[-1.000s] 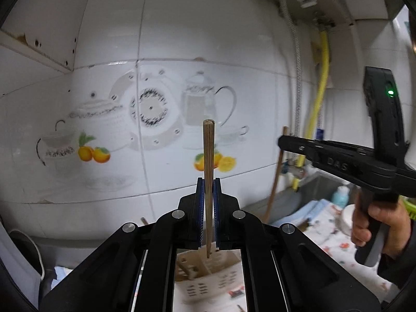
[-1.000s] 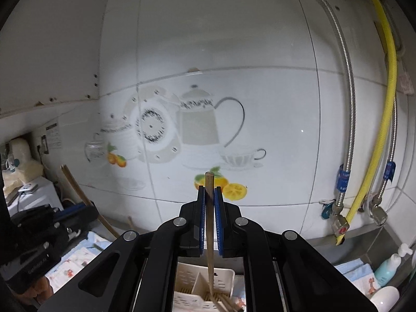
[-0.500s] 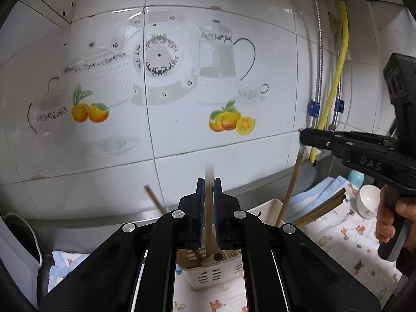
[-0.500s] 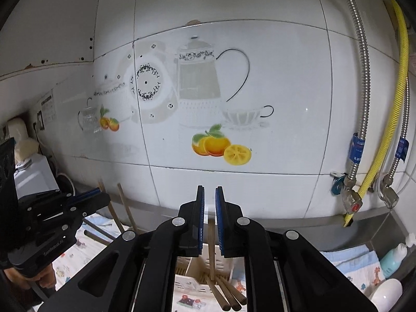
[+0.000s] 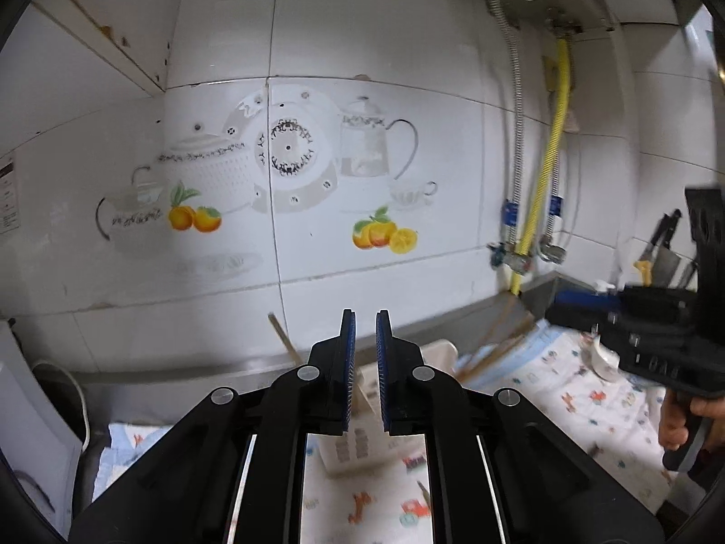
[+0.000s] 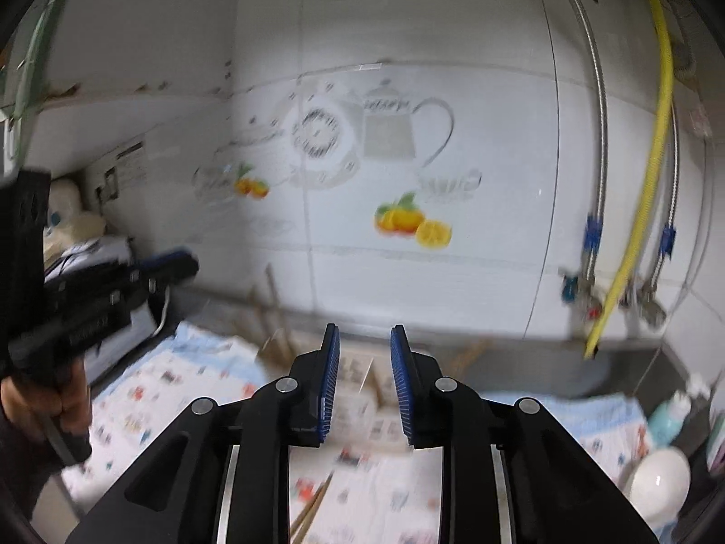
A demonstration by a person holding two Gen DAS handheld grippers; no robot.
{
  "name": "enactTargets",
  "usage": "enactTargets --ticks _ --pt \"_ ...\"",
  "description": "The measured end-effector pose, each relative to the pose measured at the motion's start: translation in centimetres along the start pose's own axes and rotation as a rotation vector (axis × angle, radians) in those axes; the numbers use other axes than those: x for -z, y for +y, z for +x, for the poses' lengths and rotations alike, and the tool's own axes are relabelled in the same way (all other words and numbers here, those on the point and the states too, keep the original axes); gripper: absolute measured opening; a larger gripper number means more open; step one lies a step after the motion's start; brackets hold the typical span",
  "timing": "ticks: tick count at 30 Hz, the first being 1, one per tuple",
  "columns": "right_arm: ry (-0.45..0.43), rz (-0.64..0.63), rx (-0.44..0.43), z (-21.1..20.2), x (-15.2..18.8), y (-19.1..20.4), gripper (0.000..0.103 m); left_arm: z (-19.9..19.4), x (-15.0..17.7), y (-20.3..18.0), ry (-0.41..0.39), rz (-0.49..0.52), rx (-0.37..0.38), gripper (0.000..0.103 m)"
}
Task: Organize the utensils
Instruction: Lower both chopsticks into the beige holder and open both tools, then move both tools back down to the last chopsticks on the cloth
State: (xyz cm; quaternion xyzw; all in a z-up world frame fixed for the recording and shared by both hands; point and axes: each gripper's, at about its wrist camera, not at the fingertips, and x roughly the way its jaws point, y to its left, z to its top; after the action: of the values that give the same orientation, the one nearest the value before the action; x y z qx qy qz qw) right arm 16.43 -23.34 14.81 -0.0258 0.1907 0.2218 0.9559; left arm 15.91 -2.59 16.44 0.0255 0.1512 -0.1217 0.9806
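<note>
My left hand-held gripper [image 5: 365, 317] has just been opening; its blue pads [image 5: 348, 353] now stand a little apart with nothing clamped between them. Through the gap I see a chopstick [image 5: 362, 392] standing tilted in the white utensil holder [image 5: 362, 446] just below. Another chopstick [image 5: 284, 340] leans out of that holder toward the tiled wall [image 5: 317, 158], and more, blurred, fan out on its right side [image 5: 494, 349].

My right hand-held gripper [image 6: 365, 333] has also just been opening; its jaws stand wider, released, and nothing sits between them. Beyond them the utensil holder [image 6: 358, 381] is blurred, with chopsticks [image 6: 272, 313] sticking up from it on the left. A loose pair of chopsticks [image 6: 312, 505] lies on the printed cloth [image 6: 181, 385] covering the table, nearer to me than the holder.

Each view catches the other gripper from the side, held by a hand [image 5: 679, 426]. A yellow hose [image 6: 643, 181] runs down the wall at right, and a white bowl [image 6: 659, 476] sits on the table's right edge.
</note>
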Motion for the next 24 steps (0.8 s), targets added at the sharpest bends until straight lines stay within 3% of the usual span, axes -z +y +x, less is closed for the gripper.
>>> enactTargets --ticks 2,7,9,12,17,24 --pt "0.028 0.009 -0.017 -0.9 2.4 0.7 0.023 -1.5 1.5 -0.5 0.014 0.009 -0.005 0.022" --pt "0.114 0.043 -0.040 -2.1 8.4 2.4 0.023 -3.7 5.7 -1.0 0.068 -0.004 0.008 0.027" --pt "0.146 0.042 -0.040 -2.2 10.6 3.2 0.023 -4.2 7.5 -0.9 0.098 -0.020 -0.001 0.034" --pt "0.211 0.041 -0.047 -2.1 14.3 4.8 0.023 -4.7 10.1 -0.6 0.141 -0.048 -0.028 0.036" --pt "0.290 0.080 -0.072 -1.6 18.7 6.8 0.023 -5.5 13.7 0.3 0.193 -0.084 -0.080 0.041" --pt "0.392 0.191 -0.085 0.5 22.9 7.6 0.017 -6.7 16.4 1.9 0.220 -0.140 -0.135 0.051"
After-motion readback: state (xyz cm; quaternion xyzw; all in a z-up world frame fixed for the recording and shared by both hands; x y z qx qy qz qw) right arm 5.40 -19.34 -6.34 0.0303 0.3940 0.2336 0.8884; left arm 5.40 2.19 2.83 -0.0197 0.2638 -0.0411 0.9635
